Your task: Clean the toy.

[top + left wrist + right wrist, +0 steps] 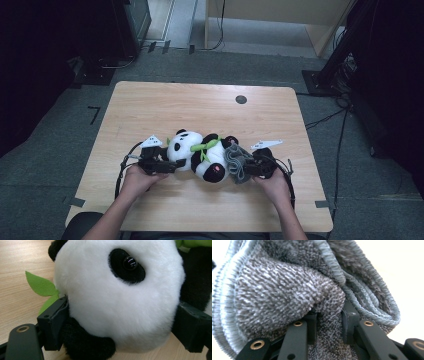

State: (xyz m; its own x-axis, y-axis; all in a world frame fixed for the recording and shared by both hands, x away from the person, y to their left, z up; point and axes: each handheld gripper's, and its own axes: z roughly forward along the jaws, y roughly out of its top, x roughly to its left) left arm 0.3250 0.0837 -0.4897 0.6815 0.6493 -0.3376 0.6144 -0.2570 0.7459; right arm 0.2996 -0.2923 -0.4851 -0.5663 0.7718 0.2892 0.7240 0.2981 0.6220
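Note:
A black-and-white plush panda [200, 152] with green felt leaves lies on its back in the middle of the wooden table [165, 107]. My left gripper [167, 161] is shut on the panda's head [120, 297]; both black jaws press into the white fur from either side. A crumpled grey towel [237, 162] rests against the panda's right side. My right gripper [250, 167] is shut on a fold of that grey towel [287, 290], which bunches up over the jaws and hides what lies beyond.
A dark round grommet [241, 99] sits near the table's far edge. Cables trail from both grippers across the tabletop. Grey floor, dark stands and a wooden cabinet surround the table.

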